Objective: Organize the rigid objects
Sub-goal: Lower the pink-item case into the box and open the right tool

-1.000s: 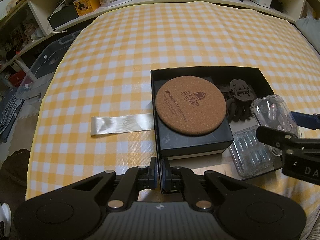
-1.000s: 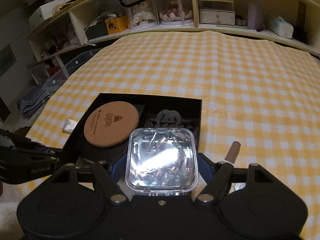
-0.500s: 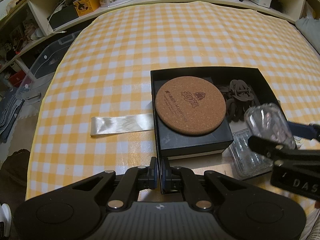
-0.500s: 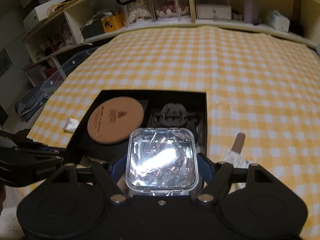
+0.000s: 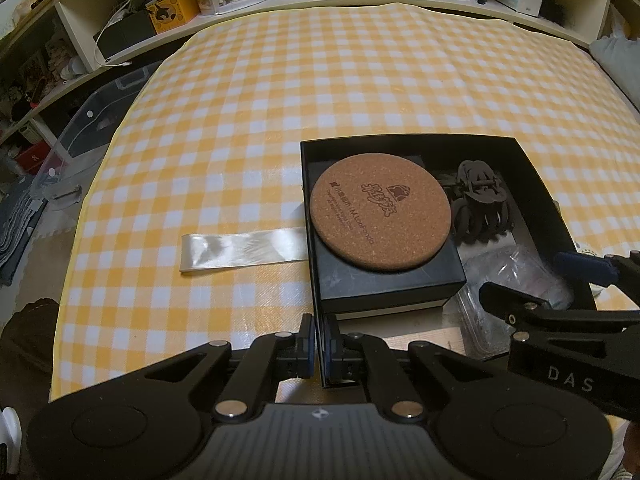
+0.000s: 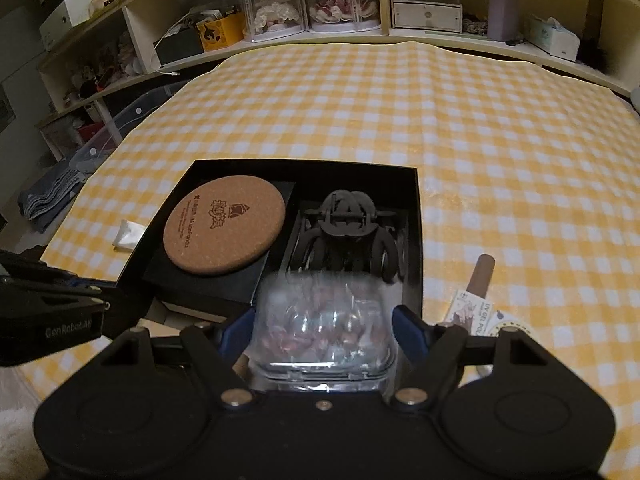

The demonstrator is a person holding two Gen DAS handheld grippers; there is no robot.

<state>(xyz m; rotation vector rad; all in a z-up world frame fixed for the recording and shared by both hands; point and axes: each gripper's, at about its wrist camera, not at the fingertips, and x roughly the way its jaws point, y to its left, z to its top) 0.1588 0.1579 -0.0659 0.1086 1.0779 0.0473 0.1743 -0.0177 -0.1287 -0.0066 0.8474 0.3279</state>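
Note:
A black tray box [image 5: 412, 138] [image 6: 414, 216] sits on the checked cloth. Inside it, a round cork coaster [image 5: 381, 211] [image 6: 224, 225] lies on a smaller black box [image 5: 384, 284], with dark hair claws [image 5: 478, 208] [image 6: 348, 232] beside it and a clear plastic lid [image 5: 476, 320] at the near right. My right gripper [image 6: 323, 322] is shut on a clear case of small pink pieces [image 6: 322, 332] [image 5: 520, 276], tilted down over the tray's near right corner. My left gripper [image 5: 319, 344] is shut on the tray's near wall.
A satin ribbon strip [image 5: 244, 249] lies left of the tray. A brown-capped tube with a label [image 6: 478, 284] lies right of it. Shelves with doll cases and boxes [image 6: 312, 0] run along the far edge. A clear storage bin [image 5: 76, 136] stands at the left.
My right gripper has tipped the clear case forward and lowered it into the tray's near right corner; it is blurred with motion. The left gripper has not moved.

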